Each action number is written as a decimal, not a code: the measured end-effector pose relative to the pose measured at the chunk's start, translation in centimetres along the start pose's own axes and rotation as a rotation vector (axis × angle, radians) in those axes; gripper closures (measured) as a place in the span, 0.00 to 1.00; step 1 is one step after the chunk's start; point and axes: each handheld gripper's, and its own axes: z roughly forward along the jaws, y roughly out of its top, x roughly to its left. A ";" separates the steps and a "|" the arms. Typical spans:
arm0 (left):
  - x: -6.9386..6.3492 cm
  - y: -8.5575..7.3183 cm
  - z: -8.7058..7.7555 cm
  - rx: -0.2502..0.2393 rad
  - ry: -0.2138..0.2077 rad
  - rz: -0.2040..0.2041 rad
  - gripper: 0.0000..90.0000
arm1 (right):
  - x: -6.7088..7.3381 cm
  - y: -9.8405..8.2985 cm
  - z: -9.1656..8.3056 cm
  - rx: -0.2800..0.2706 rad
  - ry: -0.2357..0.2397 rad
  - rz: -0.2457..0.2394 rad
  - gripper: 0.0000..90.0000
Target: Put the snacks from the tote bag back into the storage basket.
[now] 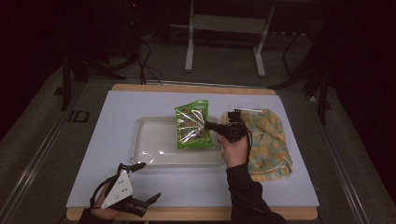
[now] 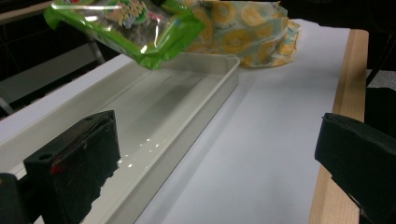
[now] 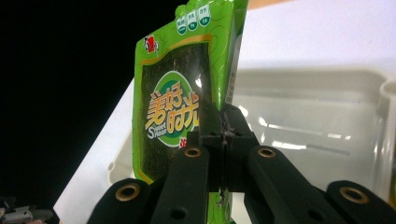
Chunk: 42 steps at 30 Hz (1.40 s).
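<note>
A green snack packet [image 1: 192,127] hangs over the right part of the white tray [image 1: 149,140]. My right gripper [image 1: 208,125] is shut on the packet's right edge, and in the right gripper view the jaws pinch that edge [image 3: 225,122] of the packet [image 3: 175,98]. The left gripper view catches the packet [image 2: 130,25] held above the tray [image 2: 187,100]. My left gripper [image 1: 147,183] rests at the table's front left, near the tray's front corner. Its fingers [image 2: 74,163] stand wide apart with nothing between them.
A yellow-patterned bag [image 1: 267,142] lies flat to the right of the tray, also seen as a crumpled bag [image 2: 247,30] beyond it. The white mat [image 1: 112,116] covers a wooden table whose front edge [image 2: 343,98] is bare. A metal stand [image 1: 226,28] is behind.
</note>
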 end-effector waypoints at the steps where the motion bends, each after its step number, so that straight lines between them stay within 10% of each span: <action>1: 0.0 0.0 0.0 0.001 0.000 0.000 0.01 | -0.1 -0.2 0.1 0.003 0.001 0.004 0.99; 42: 0.0 0.0 0.1 0.005 -0.003 0.006 0.01 | -3.5 -4.9 2.3 0.083 -0.062 0.088 0.99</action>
